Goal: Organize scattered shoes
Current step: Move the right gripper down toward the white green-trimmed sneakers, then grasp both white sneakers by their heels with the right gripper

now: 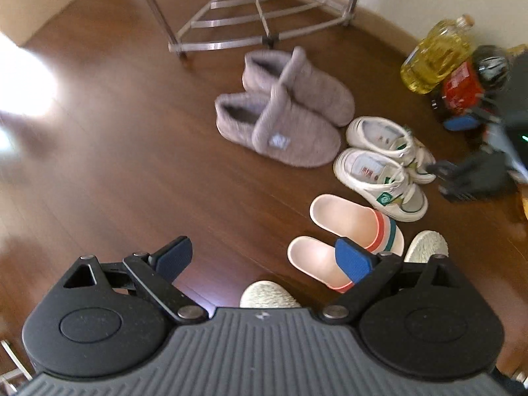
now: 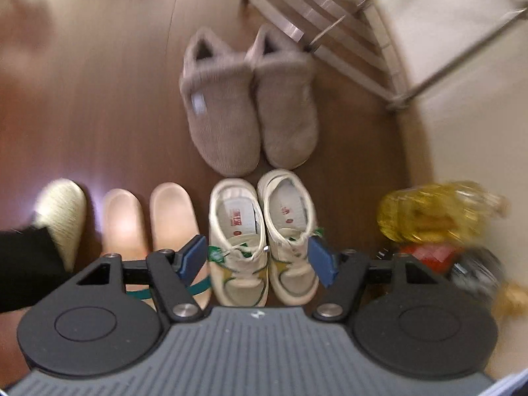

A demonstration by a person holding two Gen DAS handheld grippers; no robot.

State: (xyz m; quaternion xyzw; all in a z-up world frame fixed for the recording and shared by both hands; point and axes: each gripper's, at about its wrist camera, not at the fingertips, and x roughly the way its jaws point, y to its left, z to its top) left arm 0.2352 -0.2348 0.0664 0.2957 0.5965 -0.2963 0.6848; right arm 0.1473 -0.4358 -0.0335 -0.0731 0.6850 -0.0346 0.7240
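Note:
Paired shoes lie on the wooden floor. Grey fuzzy slippers [image 1: 283, 109] [image 2: 247, 105] lie side by side near a metal rack. White sneakers [image 1: 382, 165] [image 2: 264, 231] lie paired beside them. Pink slides [image 1: 346, 241] [image 2: 148, 217] with striped straps come after, then a pale woven shoe [image 1: 267, 293] [image 2: 62, 211]; another woven shoe [image 1: 425, 246] shows behind the slides. My left gripper [image 1: 264, 259] is open and empty above the floor by the slides. My right gripper [image 2: 257, 260] is open and empty, hovering over the sneakers' toes; it also shows in the left wrist view [image 1: 468, 178].
A metal rack [image 1: 260, 16] [image 2: 333, 26] stands by the cream wall. A yellow oil bottle [image 1: 435, 56] [image 2: 435, 214] and red-labelled dark bottles [image 1: 462, 92] stand on the floor at the right of the sneakers. Bright glare marks the floor at the left.

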